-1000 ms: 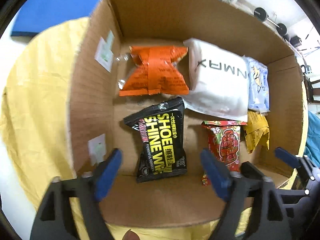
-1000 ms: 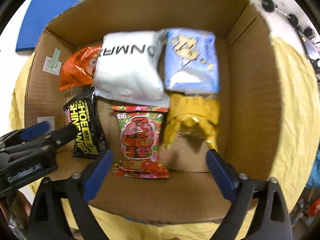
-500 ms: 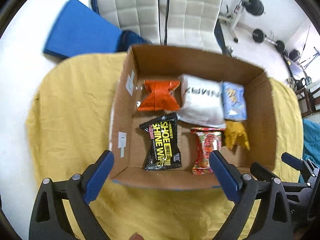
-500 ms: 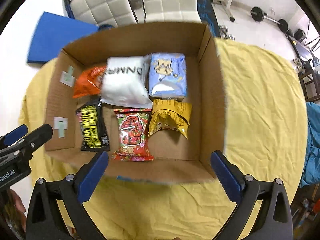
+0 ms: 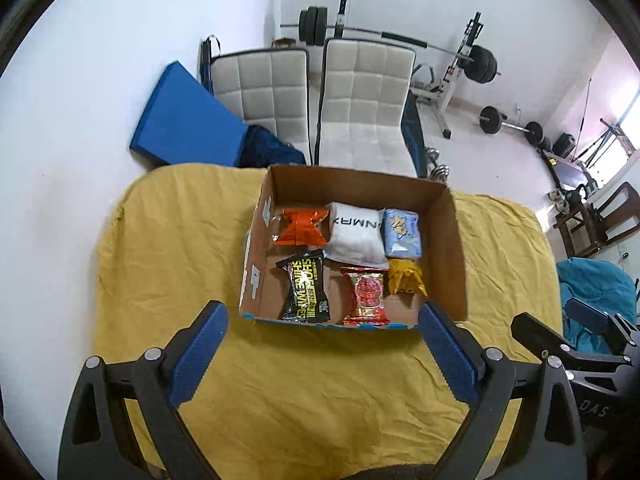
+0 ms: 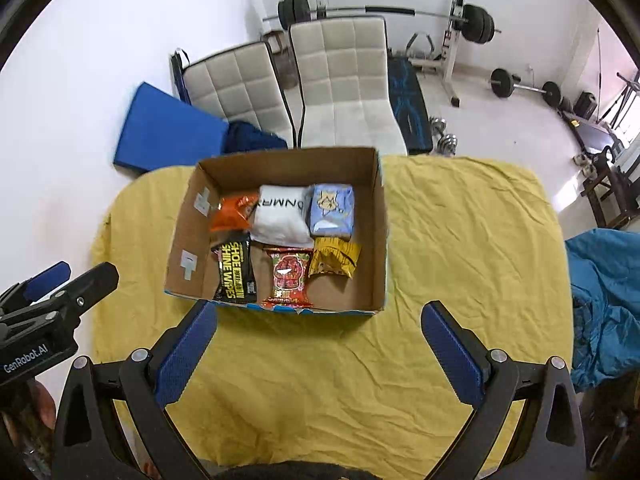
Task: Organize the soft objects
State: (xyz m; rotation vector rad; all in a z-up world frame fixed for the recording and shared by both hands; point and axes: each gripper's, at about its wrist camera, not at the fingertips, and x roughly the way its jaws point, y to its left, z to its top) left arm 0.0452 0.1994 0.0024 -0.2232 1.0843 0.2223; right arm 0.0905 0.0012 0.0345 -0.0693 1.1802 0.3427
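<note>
An open cardboard box (image 5: 456, 256) (image 6: 380, 236) sits on a table under a yellow cloth (image 5: 168, 248) (image 6: 460, 248). Inside lie several soft packets: an orange one (image 5: 300, 227), a white pouch (image 5: 358, 236), a pale blue pack (image 5: 402, 232), a black shoe-wipes pack (image 5: 306, 290) (image 6: 235, 272), a red snack bag (image 5: 366, 294) (image 6: 289, 278) and a yellow bag (image 5: 406, 278) (image 6: 334, 260). My left gripper (image 5: 322, 350) hovers high above the box's near edge, open and empty. My right gripper (image 6: 318, 344) hangs beside it, also open and empty.
Beyond the table stand two white padded chairs (image 5: 360, 104) and a blue mat (image 5: 180, 120) against the wall. Weight equipment (image 5: 460, 64) fills the back right. A teal cloth (image 6: 604, 304) lies at the table's right end.
Both grippers have risen far up and back from inside the box, so the whole table and room now show. The packets have not moved. The left jaws widened a little.
</note>
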